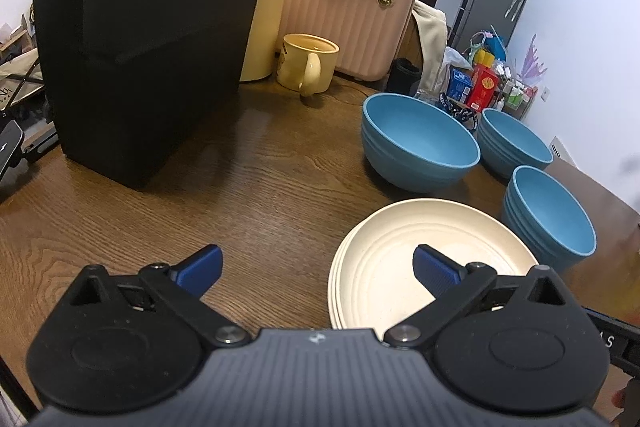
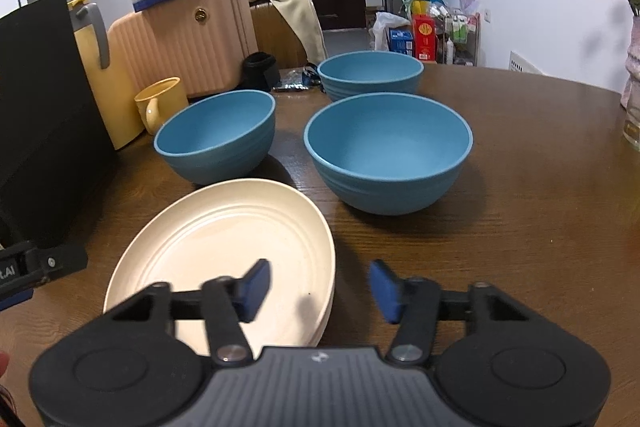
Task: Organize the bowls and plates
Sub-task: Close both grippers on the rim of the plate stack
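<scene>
Both grippers empty, jaws spread wide, nothing between the pads.

Left gripper: hangs over the wooden table. Its right finger sits above the near-left part of the cream plate stack; its left finger is over bare wood. No contact with the plates that I can see.

Right gripper: straddles the near-right rim of the same plate stack, left finger over the plate surface, right finger just outside the rim over the table. Looks lined up on the rim but not closed on it; whether it touches I can't tell.

Outward from the fingers: three blue bowls, each standing alone and upright. Nearest bowl is just beyond the plates, ahead of the right gripper. Left bowl is ahead-left of it, far bowl behind both. Yellow mug and black case further off to the left, not part of the job.

Status, my read: plates look done, several nested with edges aligned. Bowls not started, all three apart, none nested. Remaining: stack the three bowls into one pile, probably beside the plates.
</scene>
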Demonstrator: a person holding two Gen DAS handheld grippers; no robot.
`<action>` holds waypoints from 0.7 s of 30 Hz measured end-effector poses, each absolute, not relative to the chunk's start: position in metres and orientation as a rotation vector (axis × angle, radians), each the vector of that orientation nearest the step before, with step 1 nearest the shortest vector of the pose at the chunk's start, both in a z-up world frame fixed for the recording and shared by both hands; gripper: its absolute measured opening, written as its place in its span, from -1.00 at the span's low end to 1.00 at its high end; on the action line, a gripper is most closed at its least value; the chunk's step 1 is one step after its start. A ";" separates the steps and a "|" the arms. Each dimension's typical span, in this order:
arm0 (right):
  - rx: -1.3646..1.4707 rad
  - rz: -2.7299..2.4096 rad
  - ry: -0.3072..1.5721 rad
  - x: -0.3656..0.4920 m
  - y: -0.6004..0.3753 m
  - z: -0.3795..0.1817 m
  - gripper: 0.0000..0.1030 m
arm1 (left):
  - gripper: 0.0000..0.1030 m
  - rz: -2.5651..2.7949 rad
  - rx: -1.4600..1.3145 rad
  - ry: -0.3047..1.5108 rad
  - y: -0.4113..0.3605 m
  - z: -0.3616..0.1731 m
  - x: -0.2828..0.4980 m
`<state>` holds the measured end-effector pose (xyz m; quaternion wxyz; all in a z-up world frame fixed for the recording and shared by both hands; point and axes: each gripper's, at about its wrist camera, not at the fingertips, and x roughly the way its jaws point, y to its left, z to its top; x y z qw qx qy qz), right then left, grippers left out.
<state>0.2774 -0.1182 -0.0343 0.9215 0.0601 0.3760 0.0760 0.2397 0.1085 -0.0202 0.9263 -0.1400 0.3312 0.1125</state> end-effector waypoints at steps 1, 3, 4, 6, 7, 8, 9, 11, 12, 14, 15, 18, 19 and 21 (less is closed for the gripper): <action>0.128 0.157 0.776 0.278 -0.119 -0.036 -0.28 | 1.00 0.228 -0.284 0.684 0.108 -0.022 0.242; 0.136 0.158 0.783 0.281 -0.120 -0.038 -0.54 | 1.00 0.225 -0.277 0.690 0.106 -0.024 0.245; 0.138 0.159 0.787 0.282 -0.120 -0.039 -0.64 | 1.00 0.223 -0.273 0.694 0.104 -0.026 0.247; 0.143 0.160 0.788 0.283 -0.121 -0.041 -0.76 | 0.95 0.218 -0.265 0.700 0.103 -0.028 0.250; 0.145 0.160 0.787 0.283 -0.121 -0.042 -0.79 | 0.89 0.213 -0.261 0.706 0.102 -0.030 0.251; 0.147 0.160 0.787 0.283 -0.121 -0.043 -0.87 | 0.70 0.208 -0.259 0.713 0.101 -0.032 0.253; 0.146 0.158 0.787 0.283 -0.121 -0.043 -0.89 | 0.43 0.204 -0.257 0.720 0.100 -0.034 0.255; 0.141 0.158 0.786 0.284 -0.121 -0.044 -0.91 | 0.10 0.181 -0.263 0.744 0.098 -0.038 0.259; 0.140 0.158 0.785 0.284 -0.121 -0.044 -0.91 | -0.05 0.174 -0.265 0.751 0.097 -0.041 0.261; 0.139 0.159 0.781 0.283 -0.122 -0.045 -0.91 | -0.13 0.175 -0.255 0.756 0.095 -0.044 0.264; 0.139 0.160 0.779 0.283 -0.122 -0.045 -0.92 | -0.18 0.173 -0.253 0.758 0.094 -0.046 0.265; 0.137 0.162 0.777 0.284 -0.121 -0.046 -0.92 | -0.29 0.169 -0.249 0.763 0.092 -0.048 0.267; 0.137 0.162 0.776 0.284 -0.121 -0.046 -0.92 | -0.31 0.171 -0.248 0.764 0.092 -0.048 0.267; 0.134 0.160 0.773 0.283 -0.121 -0.046 -0.93 | -0.43 0.172 -0.248 0.768 0.092 -0.049 0.268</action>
